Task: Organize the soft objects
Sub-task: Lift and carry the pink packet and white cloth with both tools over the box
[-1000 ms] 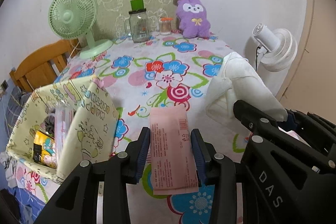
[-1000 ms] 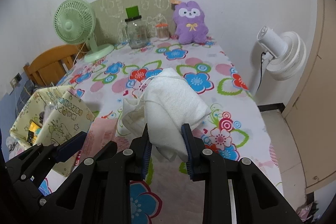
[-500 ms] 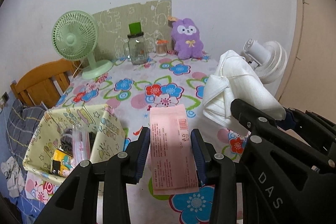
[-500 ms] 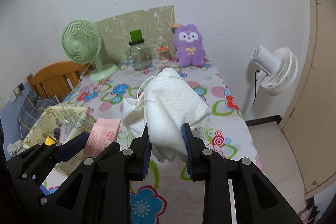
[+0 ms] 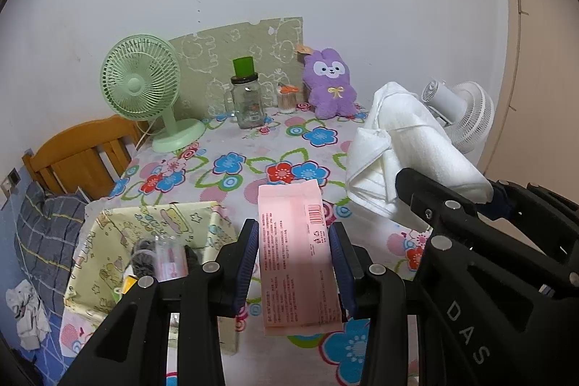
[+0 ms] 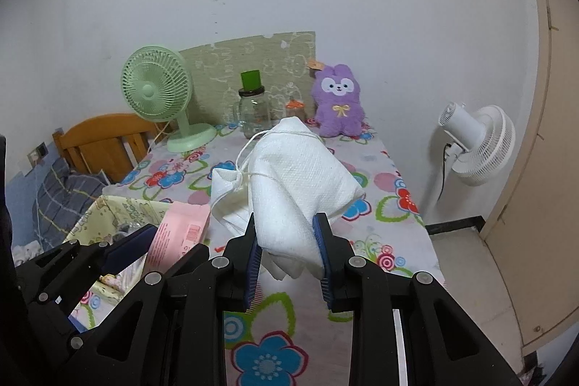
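My left gripper (image 5: 294,263) is shut on a flat pink packet (image 5: 295,252) and holds it above the flowered table (image 5: 253,147). My right gripper (image 6: 287,241) is shut on a bundled white cloth bag (image 6: 293,183) with a thin drawstring, also held above the table. The white bag also shows in the left wrist view (image 5: 405,154), and the pink packet in the right wrist view (image 6: 181,234). A yellow patterned fabric bin (image 5: 144,241) holding several small items stands at the table's front left, below and left of my left gripper.
At the table's back stand a green desk fan (image 5: 144,96), a glass jar with a green lid (image 5: 246,100), a small jar (image 5: 287,98) and a purple plush rabbit (image 5: 331,85). A wooden chair (image 5: 79,154) is left; a white floor fan (image 6: 477,143) is right.
Both grippers have risen and pulled back from the table with their loads; the table and the bin look lower and farther away. Both grips are unchanged.
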